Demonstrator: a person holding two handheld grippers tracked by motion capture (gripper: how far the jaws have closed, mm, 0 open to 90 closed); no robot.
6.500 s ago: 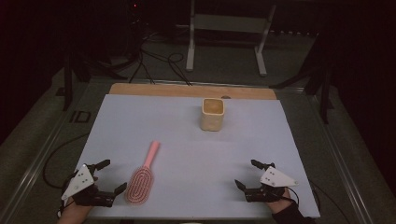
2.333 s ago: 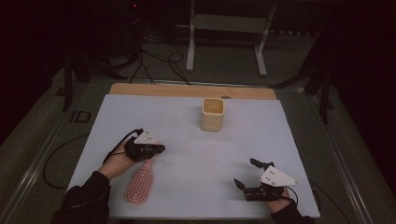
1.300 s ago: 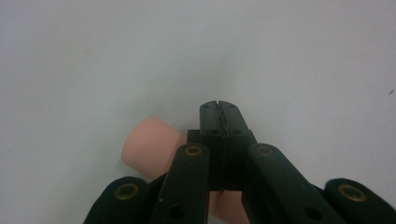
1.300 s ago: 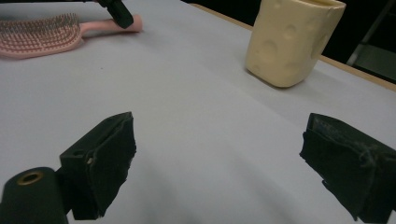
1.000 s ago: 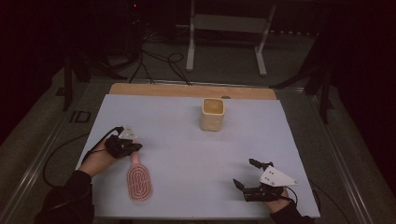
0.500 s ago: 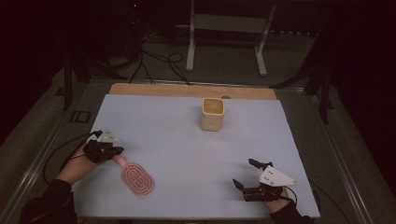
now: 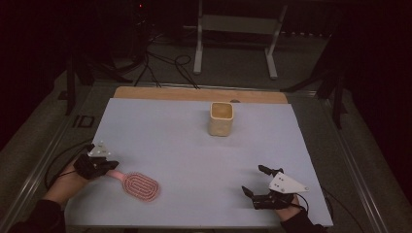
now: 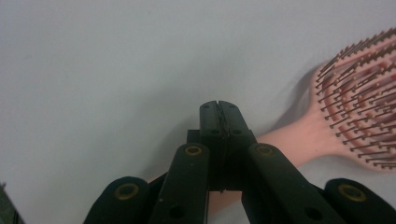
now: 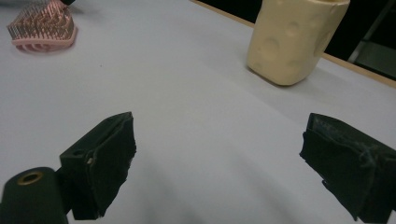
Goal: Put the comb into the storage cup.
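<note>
Left gripper (image 8: 219,116): jaws pressed fully together, clamped on the handle of the pink hairbrush (image 7: 138,184). In the left gripper view the handle passes under the closed jaw tips and comes out to the right, widening into the bristled head at the frame edge; the actual contact is hidden beneath the jaws. In the high view this gripper (image 7: 109,170) sits at the near left edge of the table (image 7: 160,131), with the brush head lying flat on the surface to its right, bristles up.

Right gripper (image 9: 219,154): jaws wide apart, nothing between them. It rests near the table's front right corner (image 7: 257,182).

The right gripper view alone shows the dimpled side of the cream cup (image 9: 296,39), standing upright; the high view shows its open top (image 7: 221,119), well apart from both grippers, towards the far edge. The right gripper view also shows the brush head far off at upper left (image 9: 43,25).

Against half a second earlier: the left hand and brush have shifted towards the near left; the brush head has swung further right. Right gripper and cup are unchanged.

The scene is dim; the brush head is cut off in the left gripper view.
</note>
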